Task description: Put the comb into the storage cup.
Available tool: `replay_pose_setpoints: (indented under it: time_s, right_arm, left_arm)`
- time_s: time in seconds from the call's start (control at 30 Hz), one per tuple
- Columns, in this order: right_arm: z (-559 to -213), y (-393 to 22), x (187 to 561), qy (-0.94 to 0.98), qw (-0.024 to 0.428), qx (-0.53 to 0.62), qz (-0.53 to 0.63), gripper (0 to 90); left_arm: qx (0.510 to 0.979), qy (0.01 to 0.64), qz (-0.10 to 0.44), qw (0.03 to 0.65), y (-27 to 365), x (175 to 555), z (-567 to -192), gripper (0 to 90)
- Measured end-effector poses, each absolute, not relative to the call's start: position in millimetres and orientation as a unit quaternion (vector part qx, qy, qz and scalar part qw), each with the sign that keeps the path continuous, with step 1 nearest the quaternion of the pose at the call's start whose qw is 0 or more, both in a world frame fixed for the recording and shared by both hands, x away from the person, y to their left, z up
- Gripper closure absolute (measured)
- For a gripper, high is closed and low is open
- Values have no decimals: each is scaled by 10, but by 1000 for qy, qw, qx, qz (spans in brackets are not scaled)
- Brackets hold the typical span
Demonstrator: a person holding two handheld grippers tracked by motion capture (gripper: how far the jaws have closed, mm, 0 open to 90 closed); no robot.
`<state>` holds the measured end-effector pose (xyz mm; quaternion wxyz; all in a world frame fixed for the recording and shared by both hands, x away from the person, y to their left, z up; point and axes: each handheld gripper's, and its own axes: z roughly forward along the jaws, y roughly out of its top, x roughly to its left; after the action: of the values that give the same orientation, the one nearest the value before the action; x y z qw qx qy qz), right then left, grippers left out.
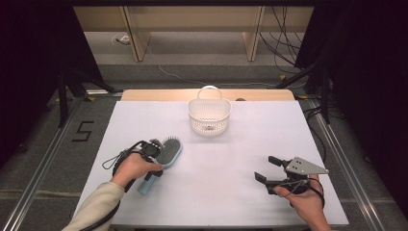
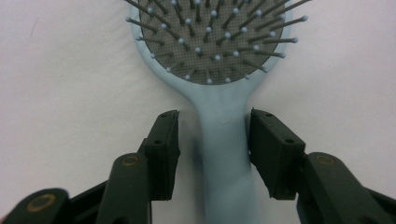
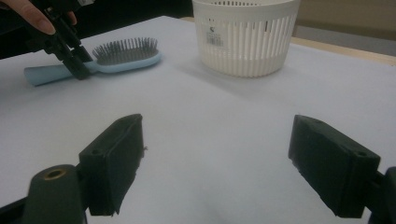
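Observation:
A light blue hairbrush (image 1: 167, 153) lies bristles up on the white table, left of centre. My left gripper (image 1: 155, 172) reaches down over its handle (image 2: 224, 140). The two jaws stand on either side of the handle: the right pad is almost against it, and a narrow gap shows at the left pad. In the right gripper view the brush (image 3: 121, 58) and the left gripper (image 3: 77, 65) sit at the far left. My right gripper (image 1: 265, 168) rests low over the table at the front right, open wide with nothing between its fingers (image 3: 116, 158).
A white slotted basket (image 1: 209, 122) with a handle stands at the back centre of the table, also in the right gripper view (image 3: 247, 42). The white table surface (image 1: 231, 159) spreads between the two hands. Dark stands and cables flank the table.

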<state>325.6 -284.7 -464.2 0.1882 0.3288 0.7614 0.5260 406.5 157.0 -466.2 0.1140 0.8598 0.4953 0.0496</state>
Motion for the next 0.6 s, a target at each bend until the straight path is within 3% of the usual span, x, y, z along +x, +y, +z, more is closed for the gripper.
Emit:
replay_pose_setpoints:
  time_s: [0.2, 0.6]
  right_arm:
    - [-4644, -2844, 3257, 762, 188, 328, 526, 191]
    - [-4647, -2840, 3257, 762, 185, 328, 526, 190]
  left_arm:
    - [861, 496, 47, 101, 1511, 4071, -4647, 629]
    - [847, 520, 44, 97, 1492, 4078, -4644, 689]
